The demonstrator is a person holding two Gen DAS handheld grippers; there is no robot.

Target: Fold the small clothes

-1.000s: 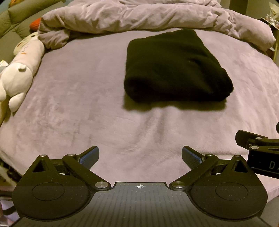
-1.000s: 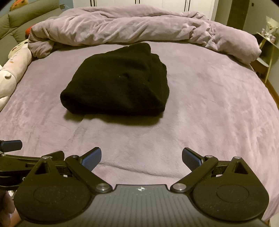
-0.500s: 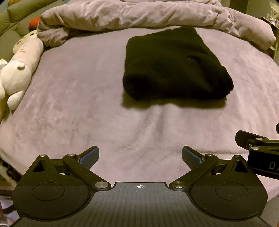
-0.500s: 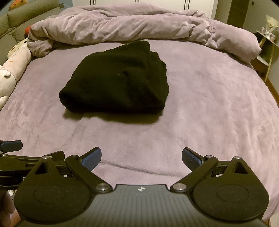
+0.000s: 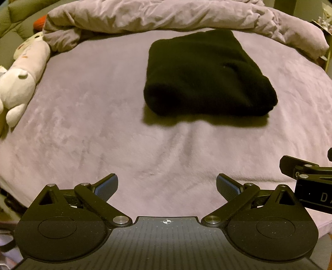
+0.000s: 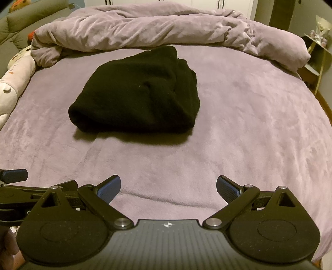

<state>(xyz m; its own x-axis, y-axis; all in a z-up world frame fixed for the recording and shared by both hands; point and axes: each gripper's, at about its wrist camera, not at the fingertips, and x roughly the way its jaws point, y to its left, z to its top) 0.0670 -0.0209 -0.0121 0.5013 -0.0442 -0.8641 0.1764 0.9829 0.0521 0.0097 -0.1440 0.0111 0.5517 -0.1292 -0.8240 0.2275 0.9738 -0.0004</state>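
A folded black garment (image 5: 207,74) lies upper centre of the frame on the purple bed (image 5: 103,124), below a bunched duvet (image 5: 166,14). The left gripper (image 5: 167,185) and right gripper (image 6: 168,185) sit low in frame, jaws spread wide and holding nothing, well apart from the garment. A plush toy (image 5: 18,83) lies at the left edge.

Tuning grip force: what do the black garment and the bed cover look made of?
Black garment: looks like thick fleece or soft knit, matte and fuzzy, with rounded, bulky fold edges; the exact fibre can't be told. Bed cover: seems plush velvety microfibre, with a slight sheen and brushed nap streaks. Both look soft and compressible.
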